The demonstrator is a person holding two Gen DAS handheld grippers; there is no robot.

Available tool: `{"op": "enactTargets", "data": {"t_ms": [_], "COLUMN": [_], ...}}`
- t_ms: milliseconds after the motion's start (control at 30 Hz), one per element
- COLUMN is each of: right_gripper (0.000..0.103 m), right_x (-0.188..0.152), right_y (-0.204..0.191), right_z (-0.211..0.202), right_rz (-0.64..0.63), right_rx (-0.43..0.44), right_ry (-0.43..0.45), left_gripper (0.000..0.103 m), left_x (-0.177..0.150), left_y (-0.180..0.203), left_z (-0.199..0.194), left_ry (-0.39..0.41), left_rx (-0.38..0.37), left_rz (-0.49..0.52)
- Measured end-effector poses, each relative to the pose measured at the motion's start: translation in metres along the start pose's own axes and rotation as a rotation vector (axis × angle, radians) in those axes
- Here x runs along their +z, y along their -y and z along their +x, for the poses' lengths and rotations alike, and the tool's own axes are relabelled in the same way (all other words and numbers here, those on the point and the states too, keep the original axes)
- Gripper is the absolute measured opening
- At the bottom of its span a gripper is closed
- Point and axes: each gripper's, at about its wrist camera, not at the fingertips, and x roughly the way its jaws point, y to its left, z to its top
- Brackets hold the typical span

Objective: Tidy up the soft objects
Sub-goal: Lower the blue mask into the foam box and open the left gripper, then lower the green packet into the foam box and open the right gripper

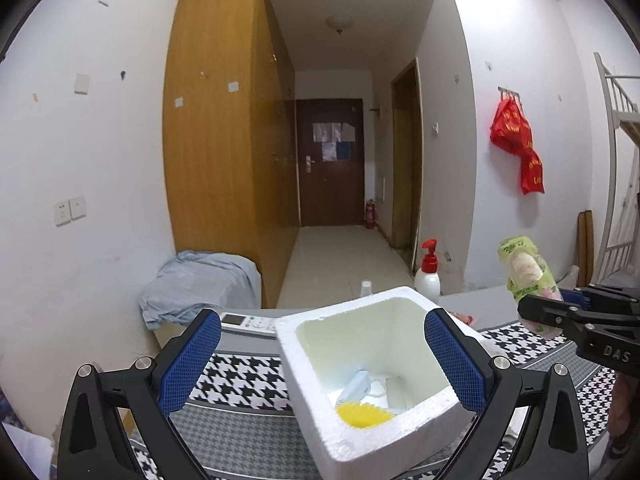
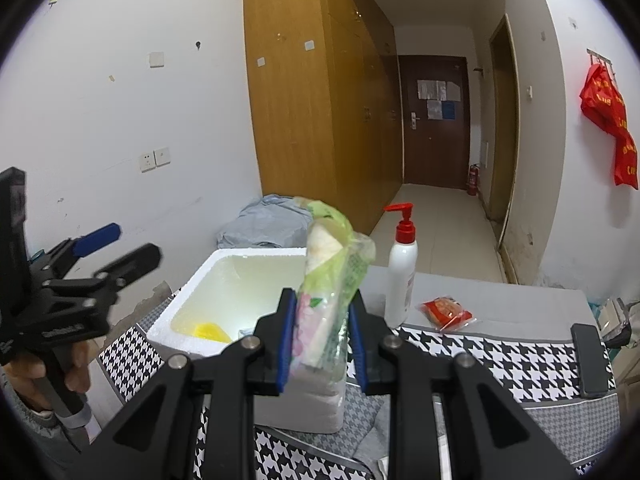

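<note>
The right claw (image 2: 322, 340) clamps the upright tissue pack (image 2: 328, 280) just beside (right of) the foam box (image 2: 192, 280); the left claw (image 1: 322, 360), fully spread, holds nothing.

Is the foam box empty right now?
No. The foam box holds a yellow item and a pale blue packet.

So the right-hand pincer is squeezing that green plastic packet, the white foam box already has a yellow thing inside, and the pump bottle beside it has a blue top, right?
Nearly. The pump bottle has a red top, not blue; the right wrist view shows it clearly. The rest holds: the right gripper squeezes the green plastic packet, and the white foam box has a yellow thing inside.
</note>
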Motion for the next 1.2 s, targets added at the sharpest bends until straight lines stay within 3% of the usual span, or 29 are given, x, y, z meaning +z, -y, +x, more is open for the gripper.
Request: {"op": "enactTargets", "data": {"t_ms": [700,1133,1200], "right_gripper": [0.029,0.029,0.036], "right_x": [0.008,0.015,0.013], "right_y": [-0.048,-0.064,-0.063], "right_z": [0.04,0.069,0.072], "right_rz": [-0.069,-0.058,-0.056], "right_rx": [0.118,0.094,0.09], "right_ry": [-0.047,-0.097,-0.107], "left_gripper": [0.102,0.102,0.102], "left_x": [-0.019,-0.036,-0.037], "left_y": [-0.038,-0.059,-0.059], "left_z": [-0.028,-0.038,-0.037], "left_ry": [0.003,-0.017,-0.021], "left_rx": [0.118,0.126,0.123], "left_rz": [-0.016,-0.063,-0.067]}}
